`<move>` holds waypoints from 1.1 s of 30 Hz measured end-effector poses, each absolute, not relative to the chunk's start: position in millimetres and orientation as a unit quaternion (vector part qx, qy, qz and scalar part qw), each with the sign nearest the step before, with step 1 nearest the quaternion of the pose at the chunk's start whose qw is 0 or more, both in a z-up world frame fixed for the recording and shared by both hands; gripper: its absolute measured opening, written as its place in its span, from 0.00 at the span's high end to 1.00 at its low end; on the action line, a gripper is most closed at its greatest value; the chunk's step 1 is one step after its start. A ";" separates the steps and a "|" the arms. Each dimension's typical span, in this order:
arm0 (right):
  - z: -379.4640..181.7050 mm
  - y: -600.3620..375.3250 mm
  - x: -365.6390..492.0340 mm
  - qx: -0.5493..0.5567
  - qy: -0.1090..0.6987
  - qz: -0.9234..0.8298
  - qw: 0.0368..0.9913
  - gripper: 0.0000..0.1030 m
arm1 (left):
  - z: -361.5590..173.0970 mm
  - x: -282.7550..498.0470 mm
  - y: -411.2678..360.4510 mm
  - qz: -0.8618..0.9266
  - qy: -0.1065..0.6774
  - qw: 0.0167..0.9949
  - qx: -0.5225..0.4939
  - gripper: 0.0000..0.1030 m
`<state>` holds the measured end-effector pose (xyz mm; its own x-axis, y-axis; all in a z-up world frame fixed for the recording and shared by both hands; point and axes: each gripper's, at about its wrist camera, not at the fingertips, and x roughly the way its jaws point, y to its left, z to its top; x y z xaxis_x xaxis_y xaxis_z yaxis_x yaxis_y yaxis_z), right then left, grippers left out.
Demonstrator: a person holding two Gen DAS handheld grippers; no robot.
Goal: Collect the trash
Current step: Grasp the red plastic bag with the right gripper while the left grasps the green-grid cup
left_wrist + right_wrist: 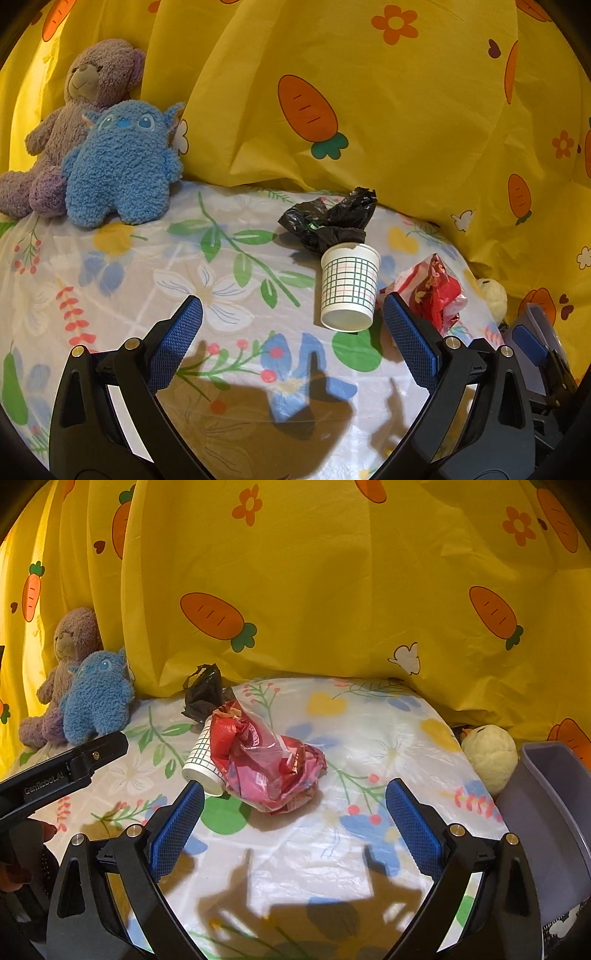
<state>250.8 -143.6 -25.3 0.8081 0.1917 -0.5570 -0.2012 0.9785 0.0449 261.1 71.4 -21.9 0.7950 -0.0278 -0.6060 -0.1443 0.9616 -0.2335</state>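
Floral sheet [110, 280] bearing paper cup [349, 286], black bag [328, 218], red wrapper [269, 768], two plush toys [118, 166]

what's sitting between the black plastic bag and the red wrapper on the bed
The paper cup, lying tipped on its side, sits between the black plastic bag and the red wrapper. The left wrist view shows it best.

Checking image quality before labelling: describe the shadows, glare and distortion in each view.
Left wrist view: sharp focus, fisheye bending with dark corners; hard gripper shadows on the floral sheet below the left gripper. Right wrist view: similar shadows below the right gripper, white glare on the glossy sheet, sheen on the red wrapper.
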 end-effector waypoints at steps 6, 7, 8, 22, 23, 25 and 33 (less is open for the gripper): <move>-35.5 -130.8 273.4 -0.013 0.302 0.109 0.947 0.20 | -29.2 283.5 71.1 0.019 0.327 0.935 -0.135 0.06; -38.5 -129.7 276.4 -0.016 0.307 0.110 0.945 0.26 | -30.5 287.1 70.0 0.017 0.328 0.935 -0.134 0.06; -41.2 -128.9 279.7 -0.017 0.312 0.110 0.944 0.28 | -32.0 290.6 69.0 0.014 0.328 0.935 -0.133 0.06; -51.1 -157.8 285.8 0.010 0.309 0.113 0.944 0.95 | -52.1 338.2 43.2 -0.036 0.342 0.930 -0.129 0.06; -51.8 -160.4 286.0 0.014 0.310 0.112 0.944 0.95 | -52.3 342.0 41.4 -0.039 0.340 0.931 -0.129 0.06; -52.5 -165.7 284.7 0.019 0.310 0.111 0.944 0.95 | -51.7 349.2 35.5 -0.037 0.341 0.931 -0.123 0.06; -55.5 -177.6 282.9 0.033 0.310 0.111 0.944 0.95 | -46.9 377.6 25.7 -0.029 0.343 0.931 -0.121 0.06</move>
